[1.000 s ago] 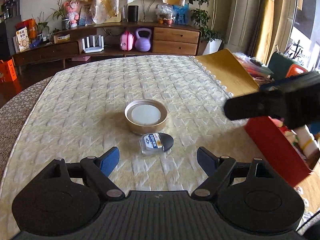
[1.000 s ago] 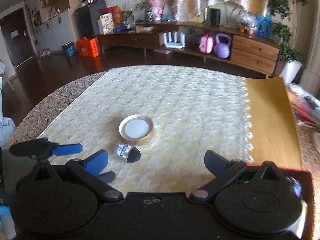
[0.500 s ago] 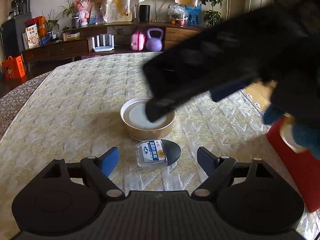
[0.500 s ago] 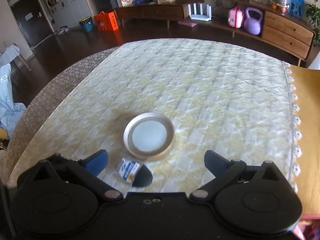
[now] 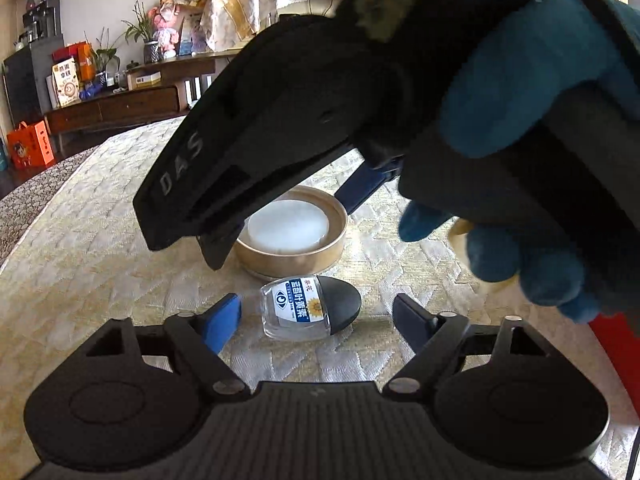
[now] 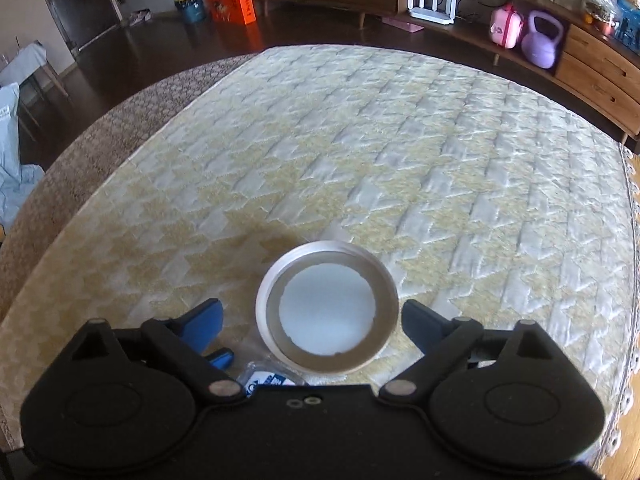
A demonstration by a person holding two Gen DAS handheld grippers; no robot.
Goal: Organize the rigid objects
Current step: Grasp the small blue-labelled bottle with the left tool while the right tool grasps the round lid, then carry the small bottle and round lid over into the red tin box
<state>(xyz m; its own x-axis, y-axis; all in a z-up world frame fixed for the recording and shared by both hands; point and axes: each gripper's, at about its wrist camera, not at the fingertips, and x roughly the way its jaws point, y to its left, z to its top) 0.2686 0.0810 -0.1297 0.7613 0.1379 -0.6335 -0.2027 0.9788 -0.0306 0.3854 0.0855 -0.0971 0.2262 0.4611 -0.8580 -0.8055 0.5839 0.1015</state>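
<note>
A small clear bottle (image 5: 298, 312) with a blue-and-white label and a black cap lies on its side on the quilted tablecloth (image 5: 80, 248). My left gripper (image 5: 316, 314) is open, its fingers on either side of the bottle. A round gold tin (image 5: 292, 236) with a white inside stands just behind the bottle. My right gripper (image 6: 312, 318) is open and hangs over the tin (image 6: 327, 314), fingers either side of it. In the left wrist view the right gripper's black body (image 5: 280, 120) and a blue-gloved hand (image 5: 532, 128) fill the top right. The bottle's label (image 6: 266, 380) peeks out below the tin.
A red box (image 5: 616, 348) sits at the table's right edge. A wooden sideboard (image 6: 592, 64) with a purple kettlebell (image 6: 542, 40) stands beyond the table, and an orange bag (image 6: 232, 4) is on the dark floor.
My right gripper has swung in from the right and come down over the tin. My left gripper has moved forward, so its fingers now flank the bottle.
</note>
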